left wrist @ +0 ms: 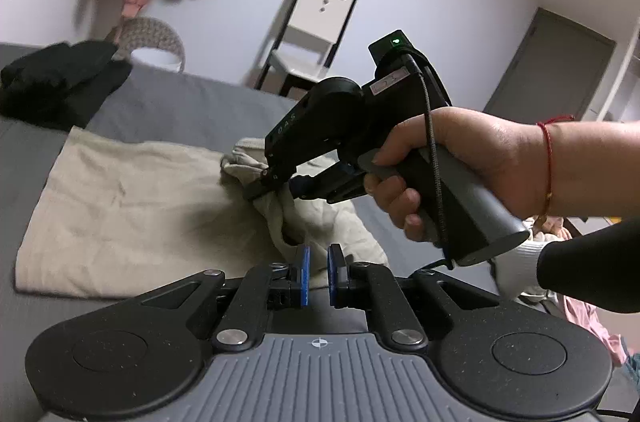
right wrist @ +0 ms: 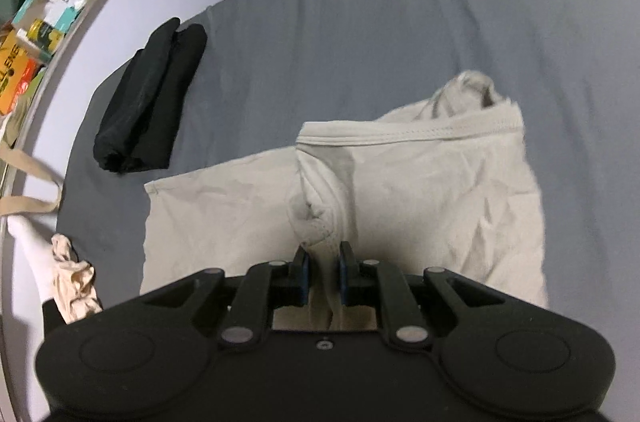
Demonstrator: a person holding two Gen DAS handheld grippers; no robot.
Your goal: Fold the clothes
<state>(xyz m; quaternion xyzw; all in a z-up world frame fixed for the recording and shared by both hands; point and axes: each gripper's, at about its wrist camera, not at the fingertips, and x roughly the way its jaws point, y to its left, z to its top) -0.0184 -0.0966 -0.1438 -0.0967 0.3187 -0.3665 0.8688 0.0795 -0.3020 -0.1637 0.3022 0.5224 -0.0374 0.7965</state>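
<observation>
Right hand-held gripper (right wrist: 323, 274) pinched on a bunched fold of beige T-shirt (right wrist: 420, 190), blue pads nearly together. Left hand-held gripper (left wrist: 317, 272) narrowly parted at the shirt's edge; cannot tell whether cloth is held. Shirt spread on grey bed (right wrist: 360, 22), collar toward 1 o'clock. Folded black garment (right wrist: 150, 94) lying apart at 10 o'clock.

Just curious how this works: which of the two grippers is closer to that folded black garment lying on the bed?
Hard to call. The right gripper pinches the beige shirt, with the black garment ahead to its left. The left gripper sits by the same shirt, the garment far off to its left.
</observation>
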